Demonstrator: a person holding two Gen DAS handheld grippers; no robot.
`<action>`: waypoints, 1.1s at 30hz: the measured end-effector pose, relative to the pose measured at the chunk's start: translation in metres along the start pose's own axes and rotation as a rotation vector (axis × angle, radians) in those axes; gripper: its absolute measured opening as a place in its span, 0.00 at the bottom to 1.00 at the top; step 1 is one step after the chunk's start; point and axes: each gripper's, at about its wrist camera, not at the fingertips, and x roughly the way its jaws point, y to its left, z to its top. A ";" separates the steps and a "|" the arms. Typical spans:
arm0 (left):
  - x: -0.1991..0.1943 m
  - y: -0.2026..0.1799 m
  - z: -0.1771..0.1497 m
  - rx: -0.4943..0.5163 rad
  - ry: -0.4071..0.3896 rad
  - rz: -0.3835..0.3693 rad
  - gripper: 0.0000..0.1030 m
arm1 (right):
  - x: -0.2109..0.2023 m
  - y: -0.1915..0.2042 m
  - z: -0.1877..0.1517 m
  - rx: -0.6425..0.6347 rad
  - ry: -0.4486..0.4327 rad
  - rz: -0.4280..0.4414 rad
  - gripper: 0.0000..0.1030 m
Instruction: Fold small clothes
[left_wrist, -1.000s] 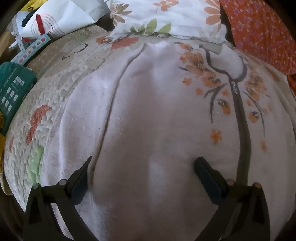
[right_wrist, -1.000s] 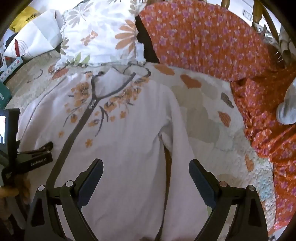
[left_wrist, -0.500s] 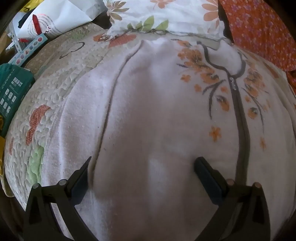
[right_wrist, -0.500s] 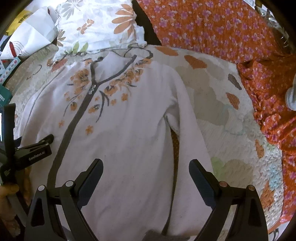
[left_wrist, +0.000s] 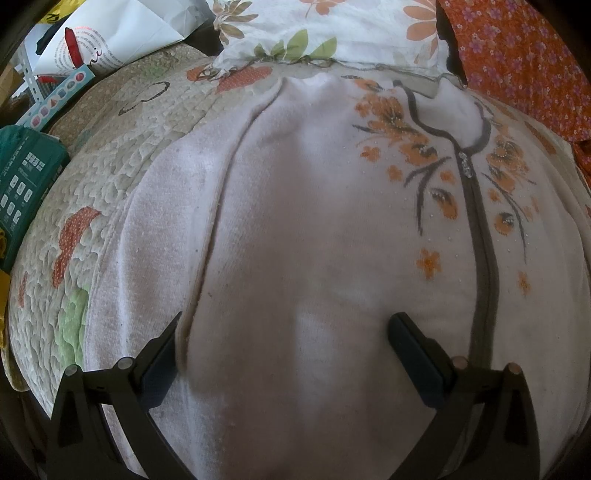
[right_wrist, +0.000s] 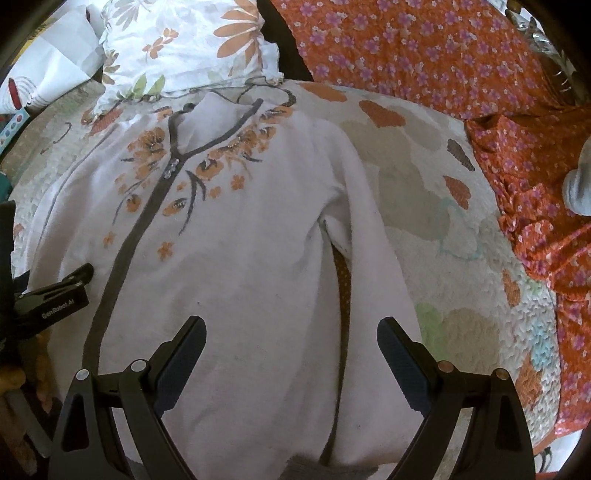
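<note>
The left hand-held gripper (left_wrist: 284, 328) hangs low over the white top (left_wrist: 314, 240) with its jaws spread wide and nothing between them; its left finger sits over the seam where the top's sleeve meets the body. The right hand-held gripper (right_wrist: 291, 332) is likewise spread apart and empty, poised over the lower front of the white top (right_wrist: 240, 258), just inside the gap between the body and the other sleeve. The top lies flat, front up, on a quilted bedspread (right_wrist: 443, 221), sleeves along its sides, its grey zip strip (right_wrist: 144, 229) running down from an orange flower print at the neck. Beyond the top's collar rests a floral pillow (right_wrist: 192, 44). To the top's right side lies orange flowered fabric (right_wrist: 424, 55). Off the top's left sleeve sits a green box (left_wrist: 22, 184).
</note>
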 end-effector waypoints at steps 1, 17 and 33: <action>0.000 0.000 0.000 0.000 0.000 0.000 1.00 | 0.000 0.001 0.000 -0.003 0.003 0.000 0.93; 0.000 0.000 0.000 -0.002 0.001 -0.001 1.00 | 0.008 0.007 -0.002 -0.033 0.019 -0.012 0.93; 0.000 -0.001 0.001 -0.004 0.003 0.000 1.00 | 0.012 0.007 -0.002 -0.047 0.007 -0.059 0.93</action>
